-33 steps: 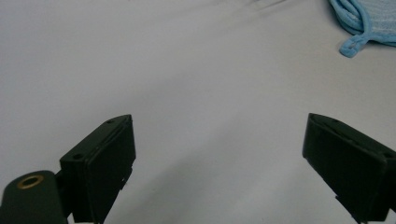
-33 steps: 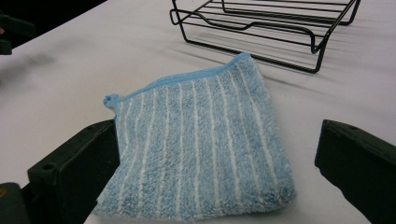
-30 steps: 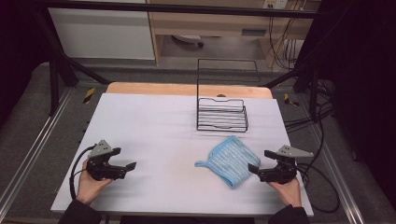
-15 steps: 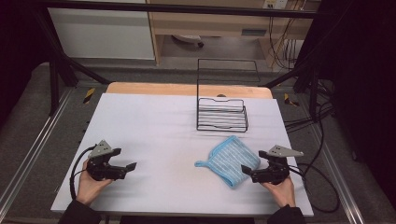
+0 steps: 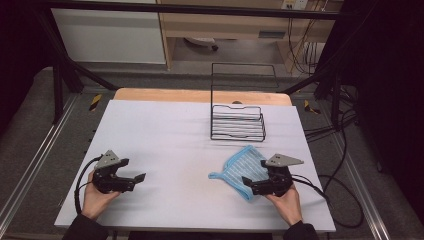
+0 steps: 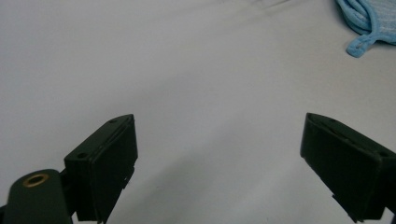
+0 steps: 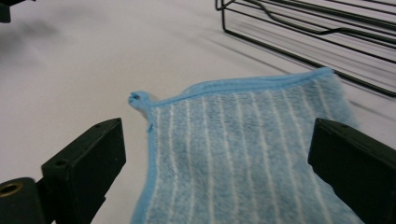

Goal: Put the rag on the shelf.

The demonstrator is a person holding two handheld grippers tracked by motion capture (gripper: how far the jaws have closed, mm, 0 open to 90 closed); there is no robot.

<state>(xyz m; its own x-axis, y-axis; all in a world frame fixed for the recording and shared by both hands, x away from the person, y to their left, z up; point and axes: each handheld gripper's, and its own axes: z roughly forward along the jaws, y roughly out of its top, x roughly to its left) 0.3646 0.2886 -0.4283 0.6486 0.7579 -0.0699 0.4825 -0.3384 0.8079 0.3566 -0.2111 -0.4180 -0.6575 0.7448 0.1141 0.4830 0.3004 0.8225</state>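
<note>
A pale grey sheet covers the desk [image 5: 175,135], with dark floor and cables around it. At the left, the left gripper [image 5: 134,178] rests on bare cover, jaws spread wide and empty. Toward the right lies a blue striped washcloth [image 5: 245,167], just in front of a black wire rack [image 5: 238,122]. The right gripper [image 5: 251,185] sits over the cloth's near edge; its jaws, just closing slightly, stand wide astride it without pinching.

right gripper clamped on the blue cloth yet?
No: the right gripper has its jaws wide apart over the blue cloth, pads off it.
</note>
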